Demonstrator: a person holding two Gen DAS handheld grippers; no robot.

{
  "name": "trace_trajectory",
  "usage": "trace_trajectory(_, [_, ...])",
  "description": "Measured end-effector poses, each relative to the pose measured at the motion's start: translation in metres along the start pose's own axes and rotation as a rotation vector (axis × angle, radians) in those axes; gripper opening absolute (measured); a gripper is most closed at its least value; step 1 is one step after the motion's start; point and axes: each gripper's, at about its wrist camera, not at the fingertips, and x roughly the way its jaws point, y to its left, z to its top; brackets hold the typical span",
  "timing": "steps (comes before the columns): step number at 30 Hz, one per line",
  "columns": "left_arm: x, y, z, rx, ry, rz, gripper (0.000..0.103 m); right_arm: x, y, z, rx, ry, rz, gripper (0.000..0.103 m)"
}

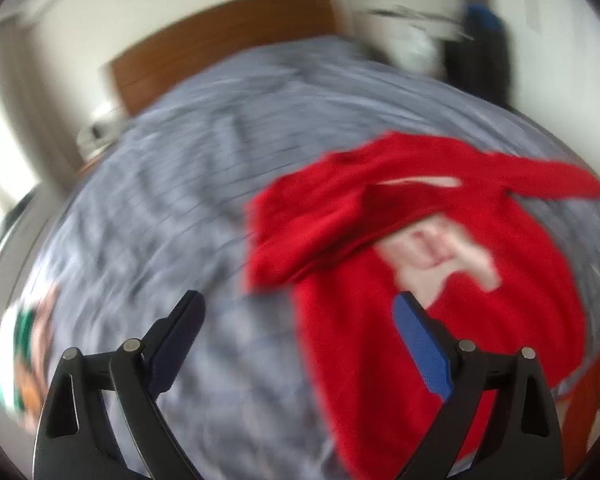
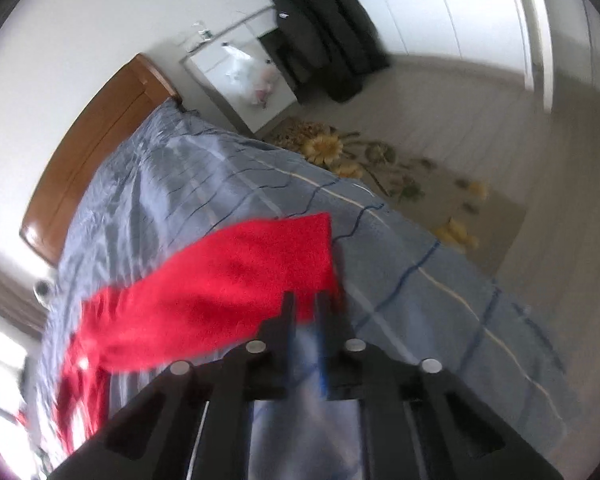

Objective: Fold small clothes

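A small red sweater (image 1: pixel 380 248) with a pale print on its front lies on the grey-blue striped bedspread (image 1: pixel 188 200); the left wrist view is blurred. One sleeve is folded across its chest. My left gripper (image 1: pixel 300 304) is open and empty, above the sweater's left edge. My right gripper (image 2: pixel 305 300) has its jaws nearly closed on the end of the red sweater's sleeve (image 2: pixel 236 280), which it holds lifted above the bedspread (image 2: pixel 204 184).
A wooden headboard (image 2: pixel 96 144) stands at the far end of the bed. A white and green garment (image 1: pixel 20 352) lies at the left. A flowered rug (image 2: pixel 400 176), a white cabinet (image 2: pixel 240 80) and a hanging dark coat (image 2: pixel 324 32) stand beyond the bed's right edge.
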Motion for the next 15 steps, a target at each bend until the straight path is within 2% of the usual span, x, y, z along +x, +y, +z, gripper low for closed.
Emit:
trace_trajectory(2, [0.031,-0.033,0.025,0.153,-0.01,-0.032,0.095,-0.017,0.011,-0.016,-0.043,-0.018,0.027,0.044])
trace_trajectory(3, [0.045,-0.046,0.031,0.21,-0.011,-0.027,0.094,-0.023,0.015,-0.027,-0.058,-0.028,0.043,0.048])
trace_trajectory(5, [0.082,-0.08,0.041,0.336,0.016,-0.014,0.088,-0.029,0.026,-0.052,-0.093,-0.021,0.075,0.05])
trace_trajectory(7, [0.11,-0.1,0.046,0.41,0.036,0.001,0.087,-0.03,0.03,-0.073,-0.109,-0.004,0.093,0.05])
trace_trajectory(9, [0.135,-0.113,0.051,0.435,0.071,0.009,0.085,-0.033,0.037,-0.085,-0.134,-0.006,0.101,0.05])
trace_trajectory(11, [0.155,-0.119,0.054,0.44,0.1,0.022,0.076,-0.042,0.047,-0.088,-0.178,-0.04,0.119,0.05])
trace_trajectory(12, [0.165,-0.121,0.054,0.43,0.117,0.032,0.063,-0.043,0.051,-0.09,-0.201,-0.047,0.119,0.05])
trace_trajectory(13, [0.172,-0.12,0.056,0.403,0.134,0.024,0.037,-0.042,0.054,-0.092,-0.221,-0.045,0.118,0.05])
trace_trajectory(14, [0.175,-0.118,0.057,0.366,0.152,0.005,0.018,-0.038,0.055,-0.095,-0.231,-0.033,0.117,0.05])
trace_trajectory(15, [0.176,-0.114,0.059,0.3,0.169,-0.011,0.006,-0.036,0.056,-0.096,-0.235,-0.024,0.117,0.05])
